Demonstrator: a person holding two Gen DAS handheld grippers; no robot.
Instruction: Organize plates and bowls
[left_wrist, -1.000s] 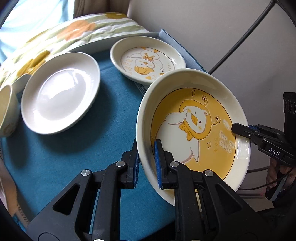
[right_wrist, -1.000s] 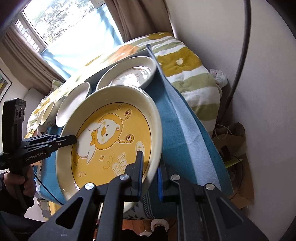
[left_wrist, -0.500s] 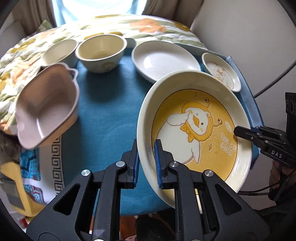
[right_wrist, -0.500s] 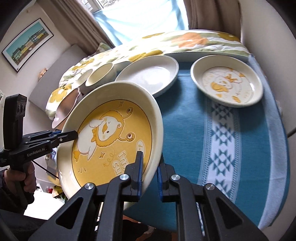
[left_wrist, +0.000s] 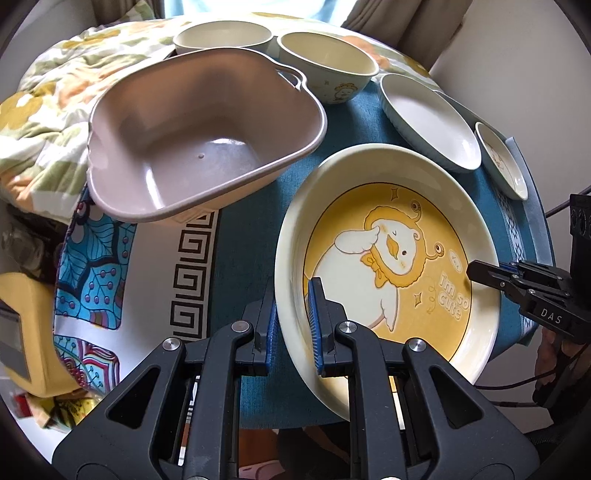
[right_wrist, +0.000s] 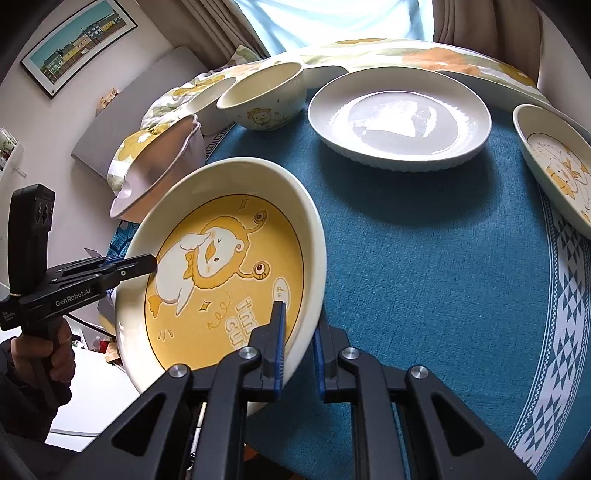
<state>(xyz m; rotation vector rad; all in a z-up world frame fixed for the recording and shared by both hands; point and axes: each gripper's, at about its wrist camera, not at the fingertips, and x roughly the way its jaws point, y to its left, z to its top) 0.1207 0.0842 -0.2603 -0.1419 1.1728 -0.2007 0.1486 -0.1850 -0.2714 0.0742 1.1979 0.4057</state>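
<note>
- Nearest the left wrist camera, the left claw (left_wrist: 291, 321) is clamped on the near rim of the yellow duck plate (left_wrist: 388, 269), one blue pad inside the rim and one outside.
- On the opposite rim, the right claw (right_wrist: 298, 343) is likewise closed on the same plate, seen in the right wrist view with the rim pinched between its blue pads.
- Between the two claws, the yellow duck plate is held tilted above the blue cloth (right_wrist: 424, 266) covering the bench, clear of the other dishes; whether any part of it touches the cloth I cannot tell.
- At the left edge of the right wrist view, a hand (right_wrist: 44, 354) grips the handle of the left tool.
- Just left of the plate in the left wrist view, a pink-brown basin (left_wrist: 199, 136) sits tilted at the bench's edge, partly over a patterned cloth (left_wrist: 92, 251).
- Farther back, a white plate (right_wrist: 399, 118) lies flat on the blue cloth, with a small duck plate (right_wrist: 561, 166) to its right.
- Beyond the basin, a duck bowl (left_wrist: 328, 66) stands upright, and a second bowl (left_wrist: 223, 37) sits beside it to the left.
- At the back, a floral quilt (left_wrist: 48, 110) bunches along the bench's far side.
</note>
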